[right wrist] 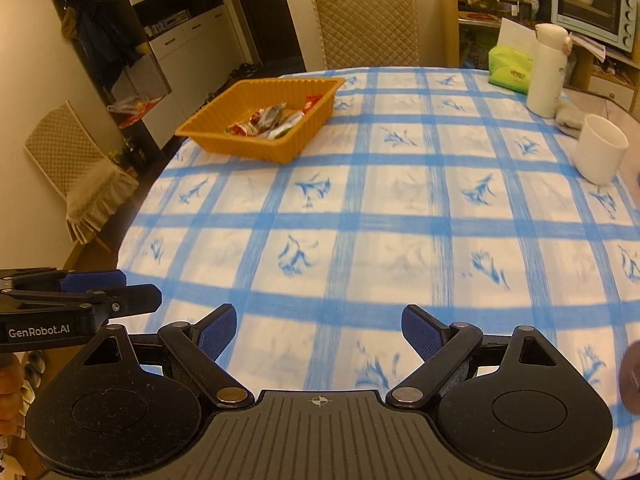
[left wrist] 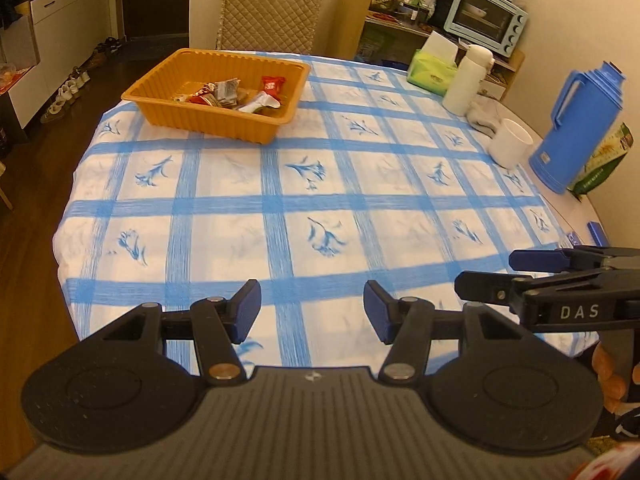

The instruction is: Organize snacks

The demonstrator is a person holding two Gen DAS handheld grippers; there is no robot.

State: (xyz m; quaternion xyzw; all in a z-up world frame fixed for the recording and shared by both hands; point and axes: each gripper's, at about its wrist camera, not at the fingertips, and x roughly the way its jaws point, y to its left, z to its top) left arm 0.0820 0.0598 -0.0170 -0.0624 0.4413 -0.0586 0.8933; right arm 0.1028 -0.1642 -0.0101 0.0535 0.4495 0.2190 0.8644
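An orange plastic tray (left wrist: 208, 120) stands at the far left of the table and holds several wrapped snacks (left wrist: 230, 94). It also shows in the right wrist view (right wrist: 248, 148) with the snacks (right wrist: 268, 120) inside. My left gripper (left wrist: 312, 310) is open and empty, low over the near edge of the table. My right gripper (right wrist: 319, 332) is open and empty beside it. Each gripper shows from the side in the other's view: the right one (left wrist: 520, 276), the left one (right wrist: 120, 292).
The table has a blue-checked cloth (left wrist: 320, 200). On its right side stand a white mug (left wrist: 510, 148), a blue thermos jug (left wrist: 576, 128), a white bottle (left wrist: 466, 80) and a green tissue pack (left wrist: 430, 72). A quilted chair (left wrist: 272, 8) stands behind the table.
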